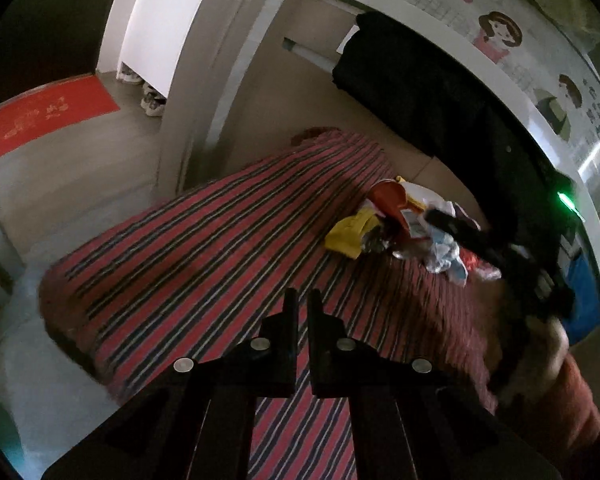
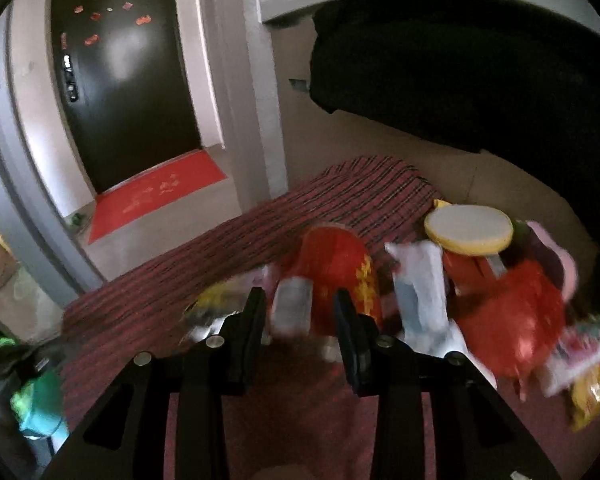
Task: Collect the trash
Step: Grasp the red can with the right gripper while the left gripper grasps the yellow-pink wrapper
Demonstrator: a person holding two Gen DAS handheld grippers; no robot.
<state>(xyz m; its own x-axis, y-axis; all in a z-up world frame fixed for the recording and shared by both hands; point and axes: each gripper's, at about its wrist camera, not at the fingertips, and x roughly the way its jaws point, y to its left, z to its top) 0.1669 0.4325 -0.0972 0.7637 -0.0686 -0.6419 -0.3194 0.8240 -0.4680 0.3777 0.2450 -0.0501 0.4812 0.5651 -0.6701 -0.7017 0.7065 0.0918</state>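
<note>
Almost nothing of the task seems to be done. The trash pile (image 2: 440,292) — red wrappers, white packets, a yellow round lid (image 2: 470,229) — is seen lying loose on the striped cloth (image 1: 204,236), at its far right part. No bag or bin for collecting can be made out in either view. The right gripper (image 2: 300,304) is held wide open just before the red packet (image 2: 336,276), and nothing is gripped yet. The left gripper (image 1: 303,304) is nearly closed and empty, kept well apart from the pile over bare cloth. The whole pile is judged as left to collect.
</note>
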